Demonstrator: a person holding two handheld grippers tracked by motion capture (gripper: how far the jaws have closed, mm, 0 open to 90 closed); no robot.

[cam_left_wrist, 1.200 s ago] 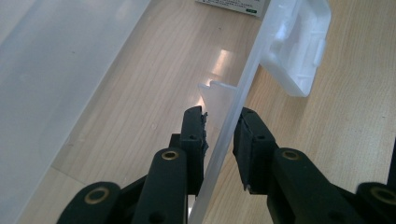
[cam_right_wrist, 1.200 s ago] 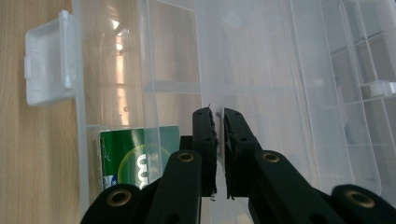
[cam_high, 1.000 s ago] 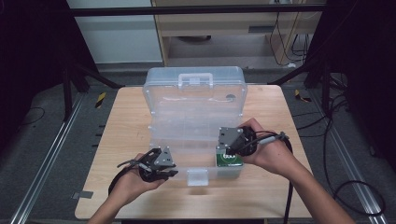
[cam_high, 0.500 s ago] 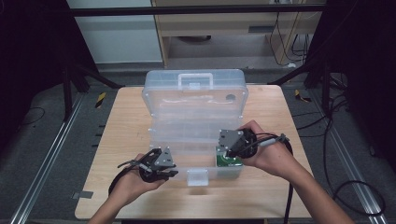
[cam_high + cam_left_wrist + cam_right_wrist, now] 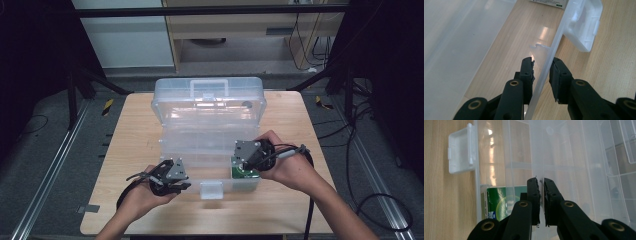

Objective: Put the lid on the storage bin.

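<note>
A clear plastic storage box stands open on the wooden table, its lid raised at the back. My left gripper is at the box's front left. In the left gripper view, this gripper is shut on the box's thin front wall, one jaw inside and one outside. My right gripper reaches into the front right of the box. In the right gripper view, its jaws are shut on a thin clear inner partition. A green carton lies in the box just beside them.
The box's white latch hangs open at the middle of the front wall, between the two grippers. A cable trails off the right gripper over the table's front edge. Dark floor and metal rails surround the table.
</note>
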